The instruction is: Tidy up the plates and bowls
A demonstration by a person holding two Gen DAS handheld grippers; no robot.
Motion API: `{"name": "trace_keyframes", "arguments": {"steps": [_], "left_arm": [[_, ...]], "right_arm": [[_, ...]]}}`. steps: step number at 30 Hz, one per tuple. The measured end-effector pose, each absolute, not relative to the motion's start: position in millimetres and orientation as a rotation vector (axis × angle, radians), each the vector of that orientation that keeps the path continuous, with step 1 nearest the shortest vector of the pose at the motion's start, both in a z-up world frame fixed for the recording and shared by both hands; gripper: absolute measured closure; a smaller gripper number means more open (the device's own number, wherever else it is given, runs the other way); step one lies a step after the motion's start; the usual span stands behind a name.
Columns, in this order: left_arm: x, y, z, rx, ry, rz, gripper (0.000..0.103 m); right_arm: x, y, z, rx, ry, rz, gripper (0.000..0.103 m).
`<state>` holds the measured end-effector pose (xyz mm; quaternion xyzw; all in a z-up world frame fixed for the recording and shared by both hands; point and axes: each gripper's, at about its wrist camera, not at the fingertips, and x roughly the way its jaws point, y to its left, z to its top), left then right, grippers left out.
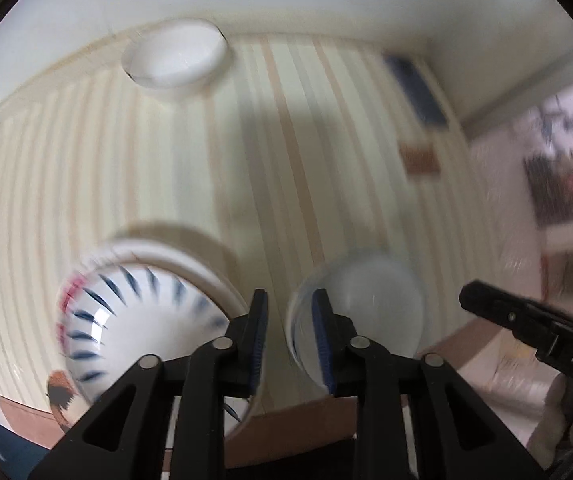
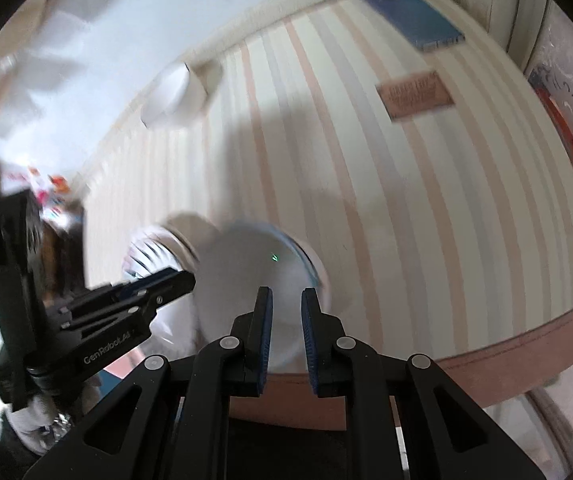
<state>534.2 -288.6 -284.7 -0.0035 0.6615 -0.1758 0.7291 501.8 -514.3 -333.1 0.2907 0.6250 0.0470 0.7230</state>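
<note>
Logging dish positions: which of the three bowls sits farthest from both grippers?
The plain white bowl at the table's far edge by the wall; the blue-patterned bowl and clear bowl sit right at the fingertips.

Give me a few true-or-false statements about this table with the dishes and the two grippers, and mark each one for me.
1. The tablecloth is striped. True.
2. The bowl with dark blue dashes stands stacked inside the plain white bowl at the far edge. False: the white bowl sits alone by the wall, far from it.
3. A blue phone lies near the far corner of the table. True.
4. The left gripper is clamped on the phone. False: its fingers are apart with nothing between them, near the patterned bowl and a plain pale bowl.
5. The right gripper is open, above the pale bowl. True.
</note>
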Motion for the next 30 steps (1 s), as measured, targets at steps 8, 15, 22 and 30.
{"name": "trace_keyframes", "arguments": {"steps": [8,15,22,30], "left_arm": [[658.8,-225.4,-272.4,-0.135,1.318,-0.175,0.075],[749.1,-182.6,-341.5,-0.270,1.418,-0.119,0.075],[765.6,-189.4,-370.9,-0.300,1.418,-0.147,0.078],[745.1,-197.8,-370.8,-0.246,1.385,-0.130,0.083]], "right_arm": [[635.4,-478.4,-318.4,0.617,1.264,0.204,0.056],[750.9,-429.3,-370.2,0.517,1.311,0.234,0.056],[791.3,-404.1,-423.0,0.482,1.404,0.245,0.076],[782.0,-411.5,-421.1,0.458,1.377,0.243,0.087]]}}
